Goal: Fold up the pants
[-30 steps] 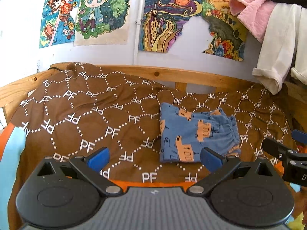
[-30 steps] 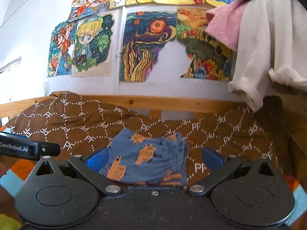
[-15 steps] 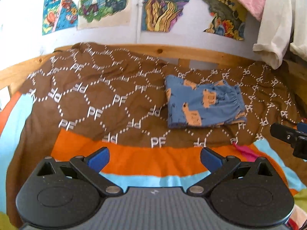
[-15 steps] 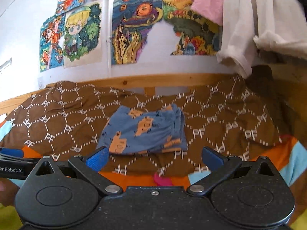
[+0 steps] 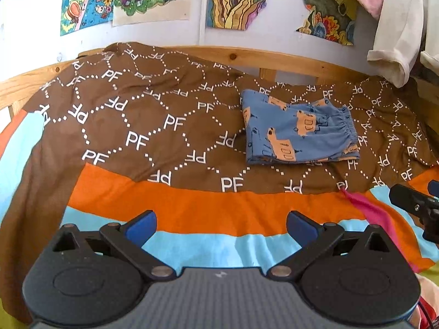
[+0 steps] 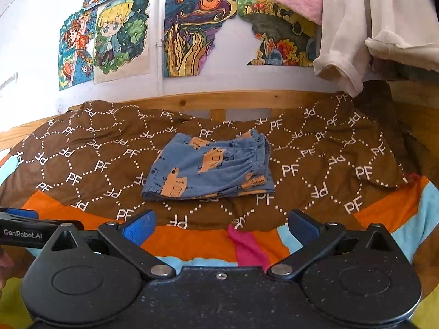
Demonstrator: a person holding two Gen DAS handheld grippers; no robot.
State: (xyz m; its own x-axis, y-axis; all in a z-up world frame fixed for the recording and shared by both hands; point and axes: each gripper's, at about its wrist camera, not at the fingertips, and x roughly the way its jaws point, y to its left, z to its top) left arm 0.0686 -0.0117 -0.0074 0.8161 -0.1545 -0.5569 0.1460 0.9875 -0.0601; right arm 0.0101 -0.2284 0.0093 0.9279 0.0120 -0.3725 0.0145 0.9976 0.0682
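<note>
Pants [image 5: 299, 134] folded, grippers pulled farther back

Soft matt cloth pants [image 6: 211, 170] (wooden bedframe [image 6: 247, 100])

Home bedroom, likely a child's. Ahead of the claw a bed with a pine wooden frame [image 5: 274, 54] runs along a white wall. Brown bedspread [image 5: 153, 115] with white "PF" hexagon print covers it; orange and light-blue striped sheet [image 5: 219, 219] nearer the claw. Colourful hand-coloured drawings [image 6: 120, 35] taped on the wall above the bed: cartoon figures, seaweed, landscape, some torn. Pink and cream clothes [image 6: 351, 27] hang at upper right. Small folded blue pants [image 6: 211, 170] with orange vehicle print lie on the bedspread straight ahead.
</note>
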